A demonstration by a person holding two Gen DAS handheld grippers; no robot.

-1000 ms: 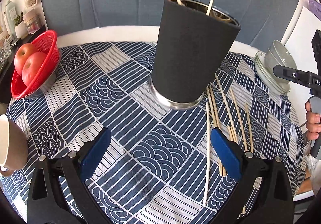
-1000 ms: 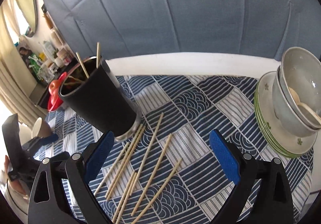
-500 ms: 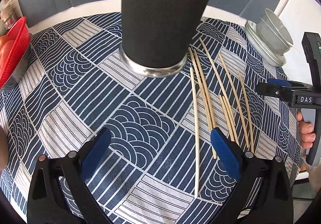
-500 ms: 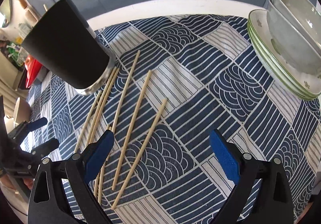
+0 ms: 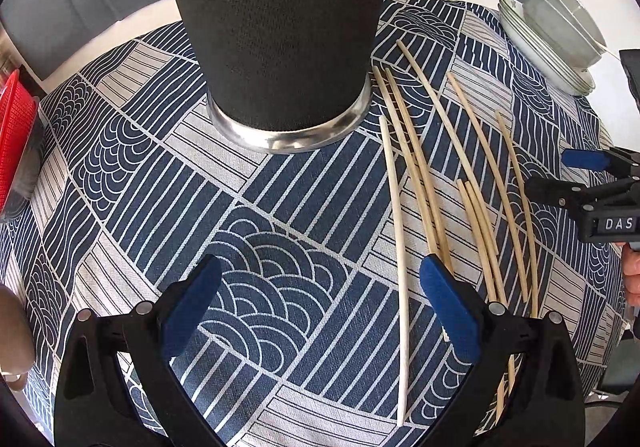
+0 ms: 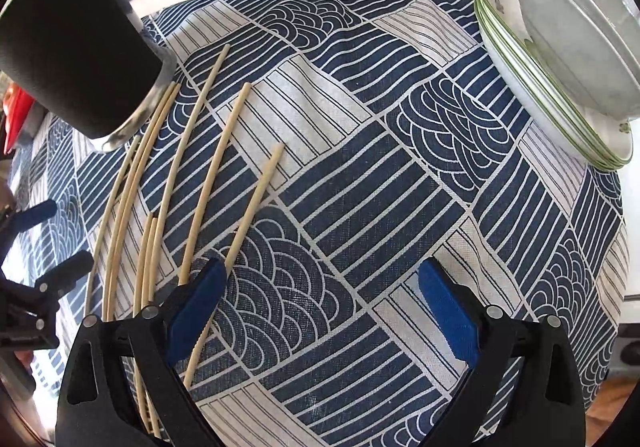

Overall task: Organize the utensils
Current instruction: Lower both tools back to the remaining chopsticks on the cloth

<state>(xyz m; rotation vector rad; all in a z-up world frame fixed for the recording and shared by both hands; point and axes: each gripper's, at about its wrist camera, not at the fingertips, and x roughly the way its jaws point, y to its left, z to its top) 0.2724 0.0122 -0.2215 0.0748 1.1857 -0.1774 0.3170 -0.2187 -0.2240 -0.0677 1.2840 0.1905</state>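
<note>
Two grippers over a patterned cloth [image 5: 256, 239], both wide open and holding nothing. Left gripper [image 5: 320, 307] at bottom centre of the left view, blue pads parted over bare cloth. Right gripper [image 6: 320, 307] at bottom centre of the right view, likewise spread, left pad just above the nearest stick.

Chopsticks [image 5: 416, 163] loose on the cloth, right of centre in the left view, fanned from the holder's base toward the lower right. In the right view, same chopsticks [image 6: 208, 183] in the left half, running from upper right to lower left. Some lying in touching pairs, others alone.

Holder [image 5: 276, 27] upright, top centre of the left view; black sleeve, metal rim at the base. Upper left corner in the right view [image 6: 76, 47].

Probably light, stiff, smooth bamboo: easy to lift, prone to roll or pivot in the pads. Thin and flat on the cloth, so little to get under. Best taken near the middle, across the stick, to avoid tipping. A lone stick is safer than a pair, to avoid dragging a neighbour.

Stacked plates and bowls [image 6: 568, 59] at upper right, well apart from the chopsticks.
</note>
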